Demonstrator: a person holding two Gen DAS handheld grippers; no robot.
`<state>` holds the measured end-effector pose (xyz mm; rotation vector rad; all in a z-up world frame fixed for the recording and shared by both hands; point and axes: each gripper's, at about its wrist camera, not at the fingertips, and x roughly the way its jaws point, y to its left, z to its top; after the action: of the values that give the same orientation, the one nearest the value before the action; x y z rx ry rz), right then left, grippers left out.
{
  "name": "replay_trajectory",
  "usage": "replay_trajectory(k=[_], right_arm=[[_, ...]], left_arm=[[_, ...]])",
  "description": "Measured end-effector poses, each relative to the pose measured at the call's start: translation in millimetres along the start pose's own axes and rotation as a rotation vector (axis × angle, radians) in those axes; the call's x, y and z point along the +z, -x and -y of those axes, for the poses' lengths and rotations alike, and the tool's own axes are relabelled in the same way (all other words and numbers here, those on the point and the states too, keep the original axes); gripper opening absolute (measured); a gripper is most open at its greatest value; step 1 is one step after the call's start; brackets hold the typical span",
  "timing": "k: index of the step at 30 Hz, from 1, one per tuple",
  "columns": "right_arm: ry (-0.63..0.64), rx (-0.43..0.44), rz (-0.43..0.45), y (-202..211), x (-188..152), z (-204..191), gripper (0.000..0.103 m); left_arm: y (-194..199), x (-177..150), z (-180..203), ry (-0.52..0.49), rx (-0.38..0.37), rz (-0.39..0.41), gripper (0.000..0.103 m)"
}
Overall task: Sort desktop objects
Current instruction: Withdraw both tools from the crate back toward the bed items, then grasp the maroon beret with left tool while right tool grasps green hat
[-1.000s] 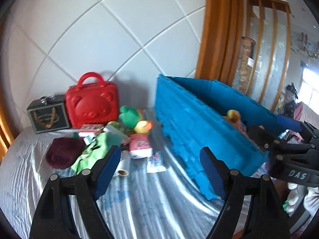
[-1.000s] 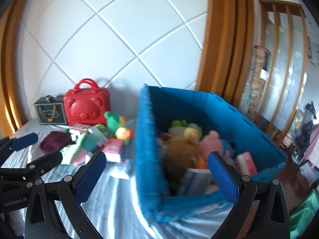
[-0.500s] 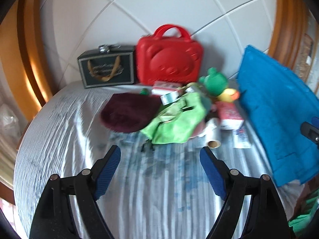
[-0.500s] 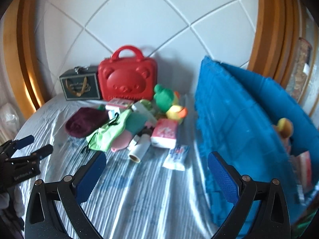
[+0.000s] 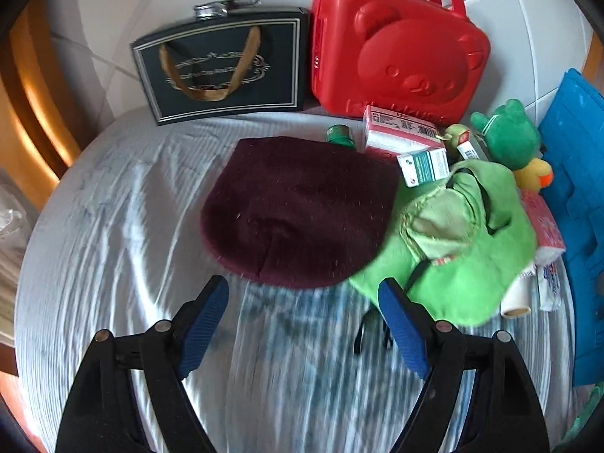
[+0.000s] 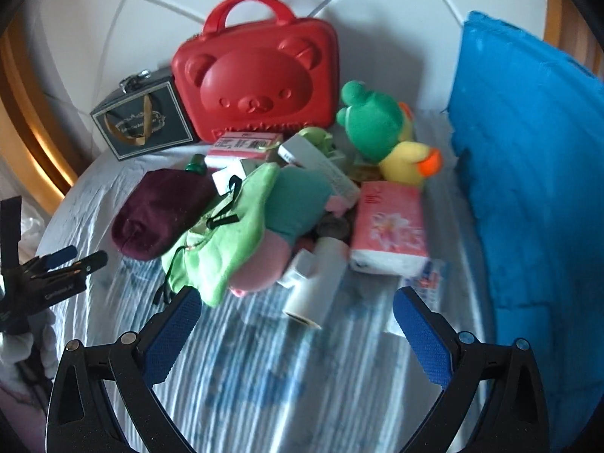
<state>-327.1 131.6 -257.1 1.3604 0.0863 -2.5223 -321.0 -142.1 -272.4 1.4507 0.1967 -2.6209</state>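
Below the left wrist camera, the left gripper (image 5: 302,302) stands wide with nothing between its blue pads, poised over the striped cloth (image 5: 113,226) just short of the maroon knit hat (image 5: 298,211). That hat lies flat near the middle of the surface, its right edge touching the green fabric pouch (image 5: 464,249). Judged by appearance, the hat is light, soft and collapsible; a pinch at the near brim should gather it without slip. The pouch looks equally limp and may drag its black cord. Behind stand a dark gift box (image 5: 222,71) and a red bear case (image 5: 400,49), both closed, contents not visible. Small cartons (image 5: 422,162), a green plush frog (image 5: 506,136) and a yellow duck toy (image 5: 534,179) crowd the right side beside the blue crate (image 5: 577,188).

From the right wrist camera, the right gripper (image 6: 298,321) is likewise spread wide and empty, above bare cloth near a white tube (image 6: 321,279). The tube appears rigid and smooth, so it could roll; a hold across its middle is advisable. The pink tissue pack (image 6: 389,226) lies just beside it and looks soft, light and compressible. A pink and teal plush item (image 6: 287,222) sits partly under the pouch. Only the crate's outer wall shows here; its interior is hidden, so contents cannot be told. The left gripper is visible at the far left edge.
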Motion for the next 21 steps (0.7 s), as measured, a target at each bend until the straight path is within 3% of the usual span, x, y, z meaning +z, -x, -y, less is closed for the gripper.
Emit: replay_trajectory(k=[4, 10, 15, 18, 21], right_arm=[[-0.027, -0.003, -0.037, -44, 21, -20, 0.103], [-0.063, -0.036, -0.076, -89, 40, -38, 0.103], [-0.059, -0.046, -0.108, -116, 45, -50, 0.103], [-0.016, -0.051, -0.115, -124, 45, -60, 0.103], [0.021, -0.062, -0.105, -126, 44, -70, 0.102]], left_arm=[[-37, 22, 13, -0.044, -0.046, -0.019, 0.082], [-80, 40, 27, -0.090, -0.047, -0.066, 0.082], [-115, 41, 29, -0.118, 0.039, -0.102, 0.082], [-120, 42, 27, -0.129, 0.062, -0.079, 0.096], [-126, 44, 18, -0.102, 0.030, -0.091, 0.101]])
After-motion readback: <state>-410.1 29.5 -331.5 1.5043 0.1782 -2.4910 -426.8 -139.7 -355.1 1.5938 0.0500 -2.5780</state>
